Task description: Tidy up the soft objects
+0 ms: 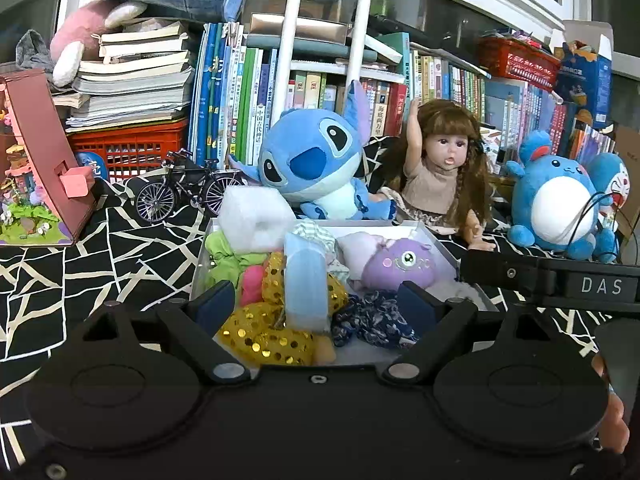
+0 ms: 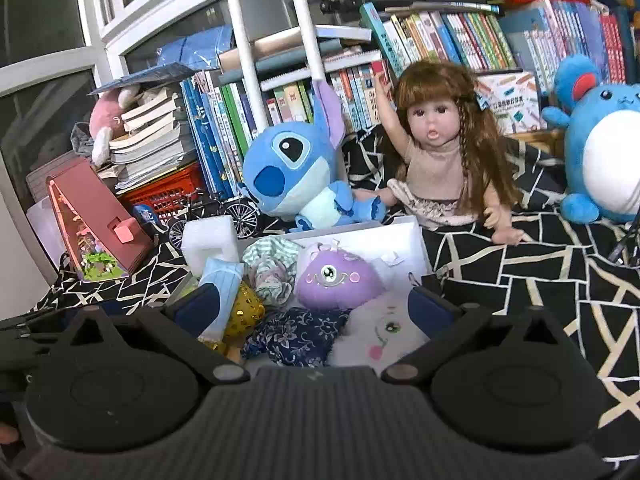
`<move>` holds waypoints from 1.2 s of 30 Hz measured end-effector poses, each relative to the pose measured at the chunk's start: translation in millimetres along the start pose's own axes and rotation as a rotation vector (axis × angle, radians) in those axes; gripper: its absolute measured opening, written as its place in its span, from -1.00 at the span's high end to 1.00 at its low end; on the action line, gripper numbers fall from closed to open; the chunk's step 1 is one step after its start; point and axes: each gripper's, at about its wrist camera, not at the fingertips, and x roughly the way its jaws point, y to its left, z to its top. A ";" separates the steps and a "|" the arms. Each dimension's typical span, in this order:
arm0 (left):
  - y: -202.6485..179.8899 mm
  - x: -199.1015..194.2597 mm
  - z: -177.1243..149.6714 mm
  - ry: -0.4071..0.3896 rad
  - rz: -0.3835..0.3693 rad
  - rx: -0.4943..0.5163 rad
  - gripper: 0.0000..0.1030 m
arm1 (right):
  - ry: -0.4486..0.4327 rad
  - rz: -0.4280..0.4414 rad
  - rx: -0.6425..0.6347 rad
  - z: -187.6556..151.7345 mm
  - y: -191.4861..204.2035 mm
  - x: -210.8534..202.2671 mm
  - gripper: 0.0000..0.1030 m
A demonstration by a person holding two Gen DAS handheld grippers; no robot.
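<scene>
Left wrist view: left gripper (image 1: 316, 304) and right gripper (image 2: 316, 310) fingers spread, empty, above one white box (image 1: 436, 242) holding one purple plush (image 1: 400, 266), one face mask (image 1: 306, 280).

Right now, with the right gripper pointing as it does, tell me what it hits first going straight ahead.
Most likely the navy floral cloth in the white box, lying between the open right gripper fingers; the purple one-eyed plush sits just behind it. Depth is hard to judge.

White box (image 2: 404, 236) packed full; doll (image 2: 440, 160) and blue plush (image 2: 296, 168) block behind
</scene>
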 end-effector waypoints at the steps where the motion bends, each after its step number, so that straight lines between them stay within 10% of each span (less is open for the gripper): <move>1: -0.5 -3.3 -1.4 -0.004 -0.004 0.002 -0.71 | -0.005 -0.001 -0.005 -1.0 0.2 -2.8 -1.00; 36: 14.0 -23.9 -56.9 0.051 0.047 -0.040 -0.73 | 0.025 -0.076 -0.151 -66.0 11.5 -24.0 -1.00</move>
